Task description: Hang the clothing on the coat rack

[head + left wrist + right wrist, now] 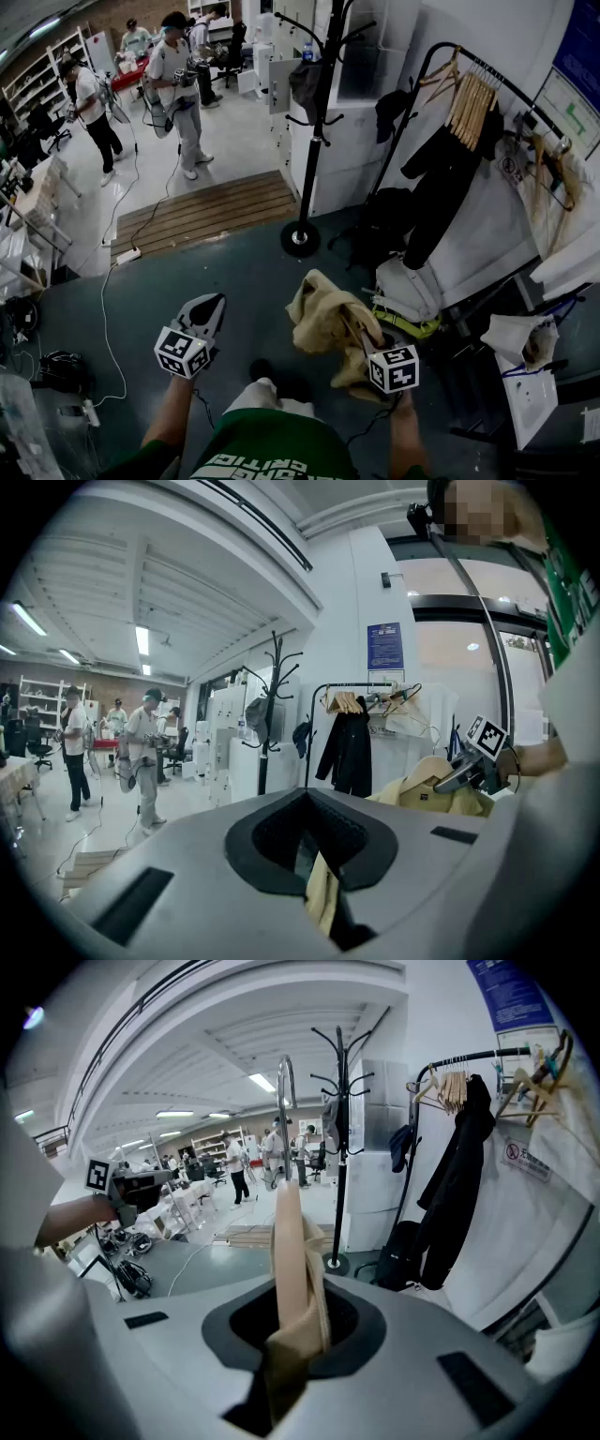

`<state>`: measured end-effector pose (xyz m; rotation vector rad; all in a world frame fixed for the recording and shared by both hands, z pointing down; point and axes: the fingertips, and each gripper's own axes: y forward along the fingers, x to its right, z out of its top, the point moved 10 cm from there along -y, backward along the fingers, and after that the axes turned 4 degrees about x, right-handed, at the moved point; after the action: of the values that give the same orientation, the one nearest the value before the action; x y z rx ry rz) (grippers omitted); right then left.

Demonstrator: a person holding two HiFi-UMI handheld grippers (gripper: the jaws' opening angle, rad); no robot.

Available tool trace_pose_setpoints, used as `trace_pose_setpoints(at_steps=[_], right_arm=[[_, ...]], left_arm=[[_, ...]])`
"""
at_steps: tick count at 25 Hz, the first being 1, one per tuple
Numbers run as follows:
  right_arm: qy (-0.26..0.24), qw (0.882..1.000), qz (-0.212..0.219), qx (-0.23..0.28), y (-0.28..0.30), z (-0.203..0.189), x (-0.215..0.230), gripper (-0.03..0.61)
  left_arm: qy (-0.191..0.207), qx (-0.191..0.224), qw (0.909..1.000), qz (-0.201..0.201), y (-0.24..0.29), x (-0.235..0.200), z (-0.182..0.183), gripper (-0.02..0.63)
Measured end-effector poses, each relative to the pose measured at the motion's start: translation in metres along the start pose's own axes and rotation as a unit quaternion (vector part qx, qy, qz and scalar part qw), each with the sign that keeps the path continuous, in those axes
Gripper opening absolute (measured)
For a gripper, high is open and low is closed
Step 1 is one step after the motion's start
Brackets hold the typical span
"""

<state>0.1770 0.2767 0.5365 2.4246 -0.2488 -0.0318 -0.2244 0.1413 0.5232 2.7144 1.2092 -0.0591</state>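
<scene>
- Clothing [323, 314], a tan-yellow jacket, hangs bunched in front of the person at about waist level. It is low over the dark floor and well apart from the coat rack [317, 112].
- It is already on a wooden hanger [436, 766], so that part looks done. From where I stand the hanging itself has not begun, as no part of it touches the rack.
- What is left, I'd judge, is to carry it across, raise it and catch the metal hook [284, 1091] on one of the rack's upper pegs. One peg already carries something dark.
- The right gripper [375, 345] is clamped on the hanger's near shoulder with the cloth folded over it. The wood and fabric stand straight up out of its jaws in the right gripper view.
- The left gripper [211, 307] is off to the other side, clear of the bundle in the head view. Its jaws sit together, with a yellow strip [323, 892] caught between them. The strip matches the clothing's colour, though I can't see it joined to the rest.
- The hanger's long axis runs away from the right gripper toward the rack, roughly level in the left gripper view. Its hook rises upward and the body of the clothing droops below.
- A garment rail [487, 70] with a black coat [441, 178] stands to the right.
</scene>
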Motion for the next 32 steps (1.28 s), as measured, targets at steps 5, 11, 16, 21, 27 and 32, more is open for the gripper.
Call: trace_pose_setpoints(at_steps=[5,11,16,21,27,32], right_arm=[[-0.012,1.000,-0.012,0.013,0.002,0.013,0.006,0.049],[0.000,0.999,-0.022,0.032,0.003,0.029,0.016,0.049],[0.012,0.998,-0.030,0.045,0.009,0.043,0.021,0.048],[0.011,0.998,-0.021,0.055,0.015,0.054,0.020,0.049],[-0.006,0.997,-0.003,0.073,0.021,0.073,0.018,0.049],[-0.023,0.996,0.007,0.082,0.028,0.091,0.017,0.049]], left_arm=[[0.001,0.005,1.0000,0.002,0.003,0.005,0.000,0.005],[0.007,0.004,0.9999,-0.009,0.006,0.017,0.001,0.005],[0.013,0.004,0.9998,-0.015,0.014,0.026,0.006,0.005],[0.021,0.008,0.9996,-0.016,0.019,0.034,0.014,0.005],[0.030,0.015,0.9994,-0.012,0.026,0.043,0.021,0.005],[0.032,0.023,0.9992,-0.004,0.027,0.043,0.024,0.005]])
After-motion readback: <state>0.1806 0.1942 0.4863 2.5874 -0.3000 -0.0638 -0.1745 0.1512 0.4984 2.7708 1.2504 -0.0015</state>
